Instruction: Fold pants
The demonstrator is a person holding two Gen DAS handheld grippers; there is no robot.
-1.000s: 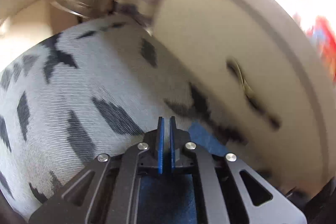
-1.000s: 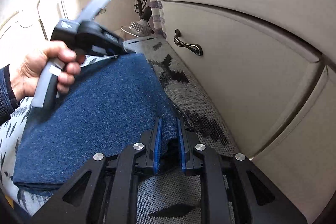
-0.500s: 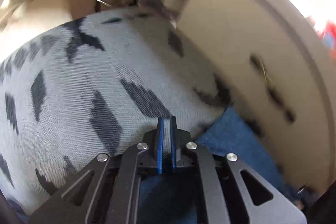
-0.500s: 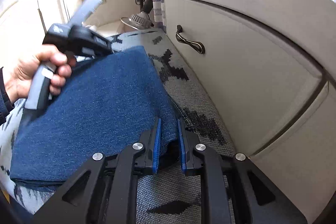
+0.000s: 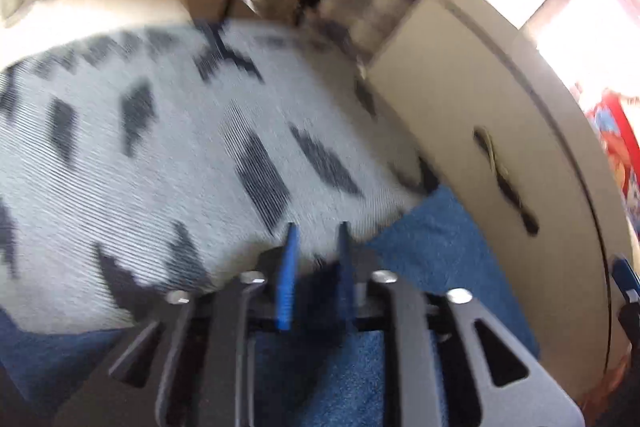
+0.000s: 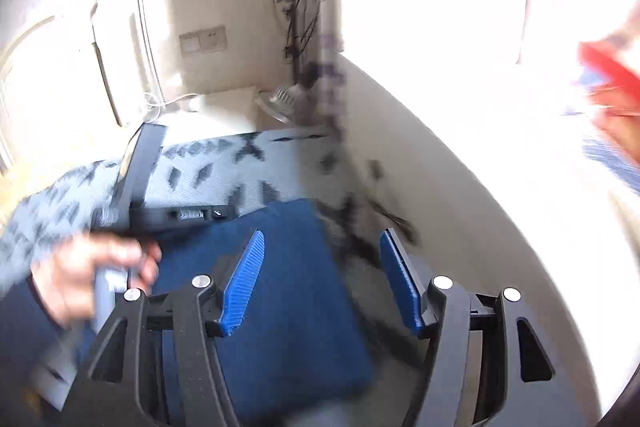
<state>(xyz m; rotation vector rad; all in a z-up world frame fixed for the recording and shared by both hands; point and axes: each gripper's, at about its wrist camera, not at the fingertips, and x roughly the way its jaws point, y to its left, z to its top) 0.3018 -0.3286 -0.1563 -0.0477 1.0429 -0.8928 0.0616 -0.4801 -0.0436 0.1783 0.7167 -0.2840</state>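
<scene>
The blue denim pants (image 6: pixel 288 287) lie folded in a flat rectangle on a grey cover with black marks (image 6: pixel 208 179). My right gripper (image 6: pixel 322 281) hovers over the fold's right edge, open wide, with nothing between its fingers. My left gripper (image 5: pixel 316 259) sits low at the pants' (image 5: pixel 440 259) far edge, its blue pads a little apart and open; the view is blurred and no cloth shows between them. In the right wrist view a hand (image 6: pixel 92 267) holds the left gripper (image 6: pixel 224 214) at the fold's far left corner.
A cream cabinet door with a dark handle (image 5: pixel 500 171) runs along the right side, close to the pants. In the far corner stand a metal lamp-like object (image 6: pixel 280 99) and hanging cables (image 6: pixel 298 7). The patterned cover (image 5: pixel 160 167) stretches to the left.
My right gripper has opened wide, let go of the pants' edge and lifted above the fold. The left gripper's pads have parted, and it has drawn back over the denim.
</scene>
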